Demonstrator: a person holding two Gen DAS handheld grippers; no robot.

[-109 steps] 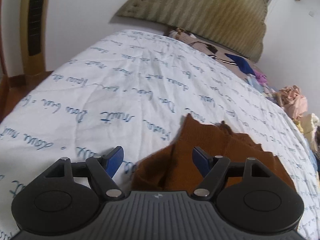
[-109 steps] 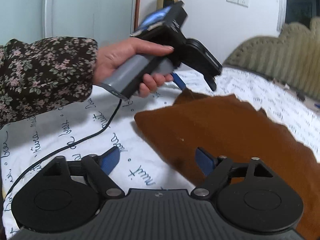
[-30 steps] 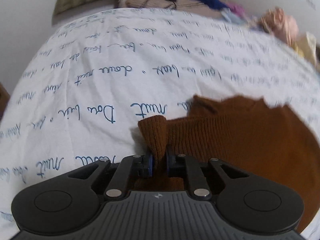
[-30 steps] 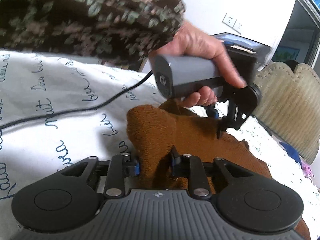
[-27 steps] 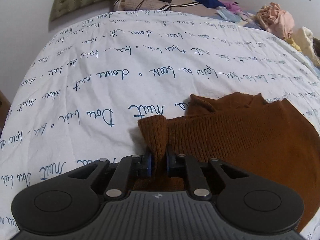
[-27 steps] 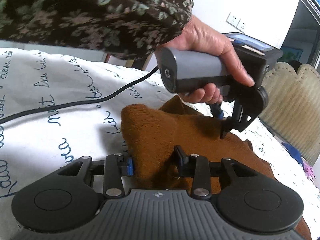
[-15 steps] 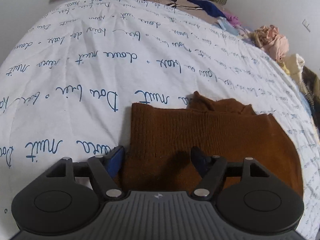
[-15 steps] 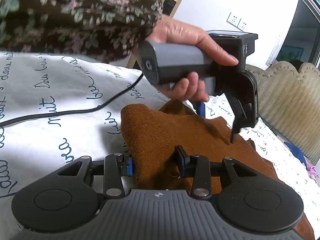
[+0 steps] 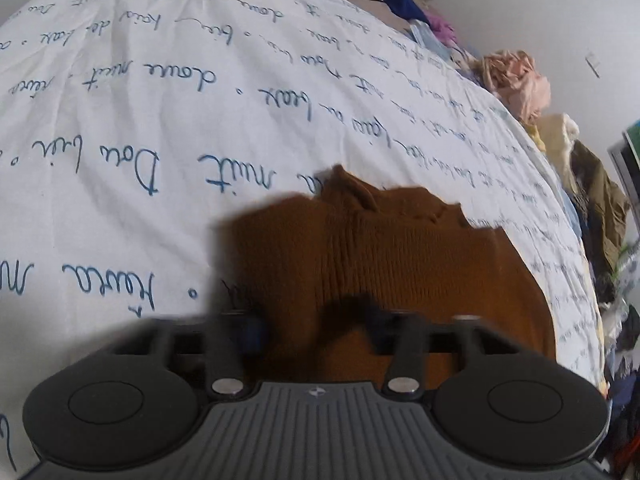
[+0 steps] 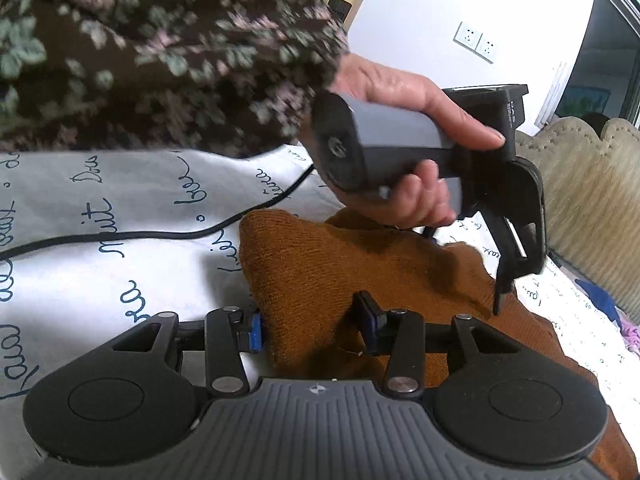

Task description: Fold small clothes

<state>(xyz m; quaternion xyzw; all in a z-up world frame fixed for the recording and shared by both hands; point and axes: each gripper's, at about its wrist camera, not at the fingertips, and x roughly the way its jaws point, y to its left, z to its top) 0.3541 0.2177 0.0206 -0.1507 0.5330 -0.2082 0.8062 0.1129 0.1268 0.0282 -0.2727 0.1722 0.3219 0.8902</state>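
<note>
A brown knitted garment point(image 9: 400, 264) lies folded on the white bedsheet with blue script point(image 9: 200, 80). My left gripper point(image 9: 316, 324) is over its near edge, jaws partly apart, with cloth between them; the view is blurred. In the right wrist view the garment point(image 10: 320, 272) has a thick folded corner sitting between the fingers of my right gripper point(image 10: 314, 330), which stand apart at either side of it. The left gripper point(image 10: 508, 240), held in a hand, hovers over the garment's far part.
A pile of loose clothes point(image 9: 516, 80) lies along the bed's right side. A padded headboard point(image 10: 592, 184) is at the far end. A black cable point(image 10: 132, 236) runs across the sheet. A floral sleeve point(image 10: 160, 52) fills the top left.
Both grippers, earlier shut on the garment's folded edge, have opened. The left gripper has since moved forward over the garment and its jaws have narrowed somewhat. The right gripper has stayed in place.
</note>
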